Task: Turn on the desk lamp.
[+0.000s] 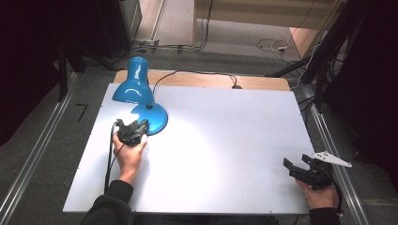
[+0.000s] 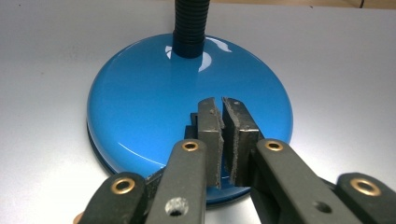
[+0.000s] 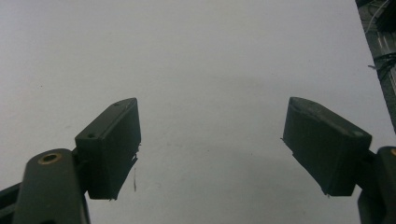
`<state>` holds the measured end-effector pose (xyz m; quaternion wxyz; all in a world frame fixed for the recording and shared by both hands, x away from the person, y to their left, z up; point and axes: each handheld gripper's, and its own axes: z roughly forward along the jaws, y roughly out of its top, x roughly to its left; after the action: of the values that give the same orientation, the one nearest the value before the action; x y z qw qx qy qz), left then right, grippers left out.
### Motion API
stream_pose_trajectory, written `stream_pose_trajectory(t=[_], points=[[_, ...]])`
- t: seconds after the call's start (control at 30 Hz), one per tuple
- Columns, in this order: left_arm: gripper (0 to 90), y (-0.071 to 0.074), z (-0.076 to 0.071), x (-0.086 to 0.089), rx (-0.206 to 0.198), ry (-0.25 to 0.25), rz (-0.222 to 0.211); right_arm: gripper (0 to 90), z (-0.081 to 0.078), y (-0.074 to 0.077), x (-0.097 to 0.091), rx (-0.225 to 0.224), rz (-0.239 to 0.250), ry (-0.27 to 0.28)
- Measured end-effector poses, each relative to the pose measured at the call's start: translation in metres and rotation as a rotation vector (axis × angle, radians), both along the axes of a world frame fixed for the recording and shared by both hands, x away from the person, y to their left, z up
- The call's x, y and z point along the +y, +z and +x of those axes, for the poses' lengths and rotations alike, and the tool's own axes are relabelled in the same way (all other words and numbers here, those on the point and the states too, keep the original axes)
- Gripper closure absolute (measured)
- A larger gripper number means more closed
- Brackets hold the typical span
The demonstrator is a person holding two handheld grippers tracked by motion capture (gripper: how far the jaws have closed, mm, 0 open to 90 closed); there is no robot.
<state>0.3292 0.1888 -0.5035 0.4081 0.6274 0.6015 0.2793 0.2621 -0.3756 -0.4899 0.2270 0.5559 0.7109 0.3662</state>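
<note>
Left gripper [image 2: 222, 140] is hovering over the lamp [image 2: 187, 116] base's near edge, jaws pressed together. Right gripper [image 3: 210, 144] is resting with jaws spread wide over the bare table [image 3: 210, 56], well apart.

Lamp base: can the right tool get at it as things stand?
Probably yes. The right tool sits open at the table's near right; bare surface lies between it and the lamp base. The left tool, shut, crowds the base's near edge.
</note>
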Motion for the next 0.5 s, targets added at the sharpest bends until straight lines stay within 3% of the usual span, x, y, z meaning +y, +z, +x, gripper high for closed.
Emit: stream_pose_trajectory(t=[0.3, 0.5], points=[[73.6, 0.0057, -0.0042, 0.0009, -0.002, -0.008, -0.031, 17.5, -0.0004, 0.0002, -0.0011, -0.003, 0.004, -0.001], [58.3, 0.0094, -0.0082, -0.0004, -0.007, -0.033, -0.036, 17.5, -0.0007, 0.0003, -0.0008, -0.003, 0.005, 0.0]])
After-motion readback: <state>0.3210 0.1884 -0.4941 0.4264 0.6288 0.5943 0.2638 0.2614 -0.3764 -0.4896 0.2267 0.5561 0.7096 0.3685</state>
